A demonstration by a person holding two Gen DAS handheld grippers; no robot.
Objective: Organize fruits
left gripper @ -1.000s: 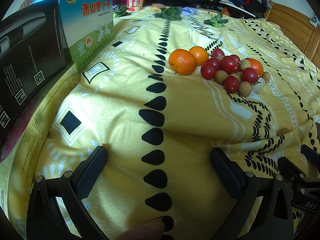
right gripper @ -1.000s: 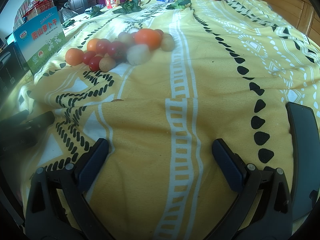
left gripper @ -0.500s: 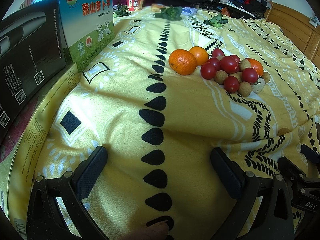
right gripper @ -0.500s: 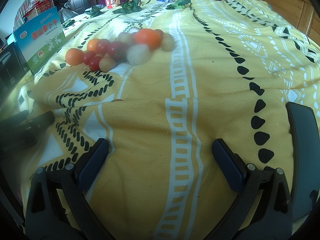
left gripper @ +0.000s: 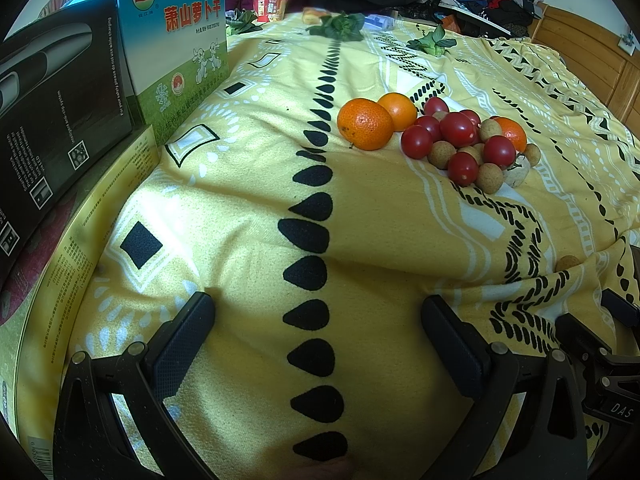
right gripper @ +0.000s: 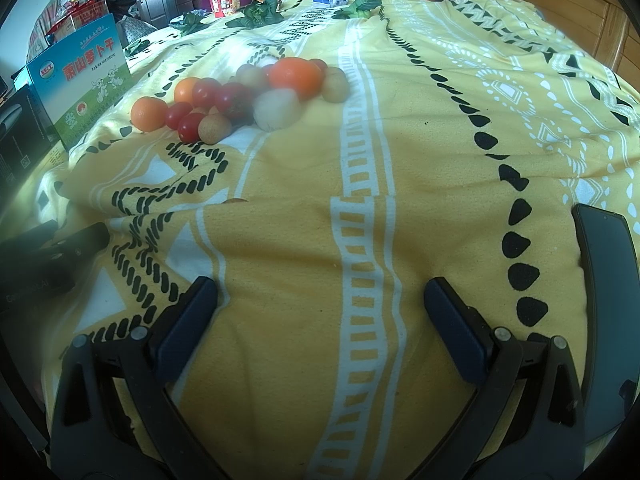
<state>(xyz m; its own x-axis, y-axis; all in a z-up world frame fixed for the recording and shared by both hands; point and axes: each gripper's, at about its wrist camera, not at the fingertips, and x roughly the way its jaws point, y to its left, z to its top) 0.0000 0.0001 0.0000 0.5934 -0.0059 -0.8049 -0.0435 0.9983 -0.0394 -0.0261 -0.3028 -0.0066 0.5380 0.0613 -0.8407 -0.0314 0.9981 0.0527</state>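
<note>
A pile of fruit lies on the yellow patterned blanket (left gripper: 240, 200): oranges (left gripper: 365, 123), red cherry tomatoes (left gripper: 456, 129) and brown longans (left gripper: 489, 178). One lone longan (left gripper: 567, 263) sits apart, near the right edge. The same pile shows in the right wrist view, with an orange (right gripper: 295, 77), tomatoes (right gripper: 190, 125) and a peeled white fruit (right gripper: 277, 109). My left gripper (left gripper: 318, 332) is open and empty, well short of the pile. My right gripper (right gripper: 320, 312) is open and empty, also well short of it.
A green and blue carton (left gripper: 176, 44) and a black box (left gripper: 56, 112) stand at the left on a flat yellow box (left gripper: 60, 264). Leafy greens (left gripper: 340, 28) and a red cup (left gripper: 270, 7) lie at the far end. A dark phone (right gripper: 612, 300) lies at the right.
</note>
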